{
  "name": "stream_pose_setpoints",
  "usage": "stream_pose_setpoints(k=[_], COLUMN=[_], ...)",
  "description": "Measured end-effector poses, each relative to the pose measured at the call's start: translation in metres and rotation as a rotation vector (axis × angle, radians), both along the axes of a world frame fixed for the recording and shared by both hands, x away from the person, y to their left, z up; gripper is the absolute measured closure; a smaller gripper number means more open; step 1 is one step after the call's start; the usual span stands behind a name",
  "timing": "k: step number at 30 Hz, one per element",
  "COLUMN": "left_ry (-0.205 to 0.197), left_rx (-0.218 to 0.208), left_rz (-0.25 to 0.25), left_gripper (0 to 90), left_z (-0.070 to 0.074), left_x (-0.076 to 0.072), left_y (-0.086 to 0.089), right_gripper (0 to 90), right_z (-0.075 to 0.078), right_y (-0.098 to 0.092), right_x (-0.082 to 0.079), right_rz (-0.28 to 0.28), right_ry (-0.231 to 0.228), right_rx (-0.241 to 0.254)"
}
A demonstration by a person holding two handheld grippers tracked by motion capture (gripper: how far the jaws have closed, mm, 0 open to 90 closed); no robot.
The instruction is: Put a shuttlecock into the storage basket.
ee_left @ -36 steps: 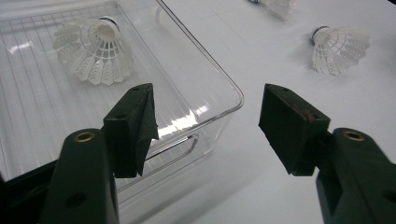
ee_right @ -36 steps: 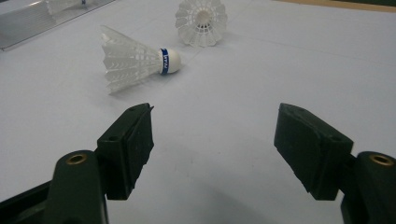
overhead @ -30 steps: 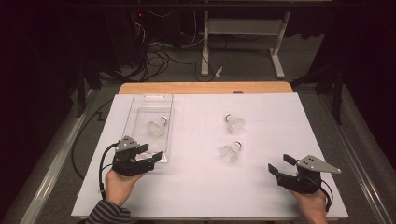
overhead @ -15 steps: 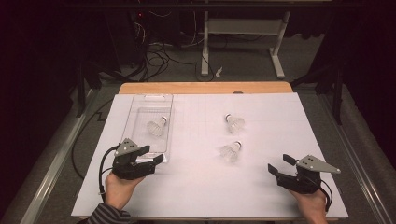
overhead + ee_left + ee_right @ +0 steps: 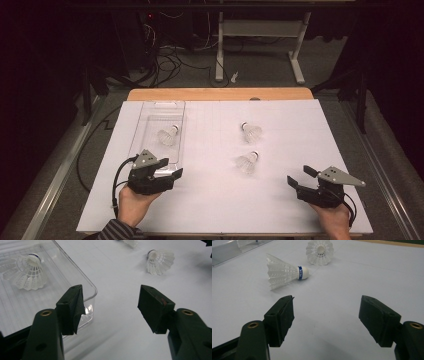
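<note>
My left gripper (image 5: 169, 169) has slid a little back from the clear tray's (image 5: 150, 111) near corner since a second ago, jaws wide apart and holding nothing, while my right gripper (image 5: 299, 177) waits just as open and empty at the near right. So the shuttlecock in the tray (image 5: 167, 135) looks delivered. Farther out, the nearer loose shuttlecock (image 5: 247, 161) and the far one (image 5: 251, 131) lie on the white sheet, likely next.

Ahead of me, top centre, a white desk frame (image 5: 260, 28) stands on the grey floor (image 5: 340, 70). Black cables (image 5: 170, 56) tangle upper left, and a wooden edge (image 5: 220, 94) crosses mid-frame.
</note>
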State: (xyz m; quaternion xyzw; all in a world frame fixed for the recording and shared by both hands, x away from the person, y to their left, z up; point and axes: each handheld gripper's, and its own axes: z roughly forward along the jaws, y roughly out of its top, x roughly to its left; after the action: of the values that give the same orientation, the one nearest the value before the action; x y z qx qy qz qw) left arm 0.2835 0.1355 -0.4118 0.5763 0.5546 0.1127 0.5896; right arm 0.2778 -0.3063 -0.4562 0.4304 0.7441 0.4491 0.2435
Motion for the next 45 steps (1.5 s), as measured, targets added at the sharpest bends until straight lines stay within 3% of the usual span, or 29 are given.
stream_pose_setpoints(k=[45], left_ry=[0.146], left_rx=[0.053], left_rz=[-0.067], left_gripper=[45.0], left_z=[-0.003], left_x=[0.024], left_y=[-0.043], right_gripper=[28.9], right_z=[0.000], right_y=[-0.001], right_x=[0.000], right_rz=[0.001], right_ry=[0.000], right_rx=[0.003])
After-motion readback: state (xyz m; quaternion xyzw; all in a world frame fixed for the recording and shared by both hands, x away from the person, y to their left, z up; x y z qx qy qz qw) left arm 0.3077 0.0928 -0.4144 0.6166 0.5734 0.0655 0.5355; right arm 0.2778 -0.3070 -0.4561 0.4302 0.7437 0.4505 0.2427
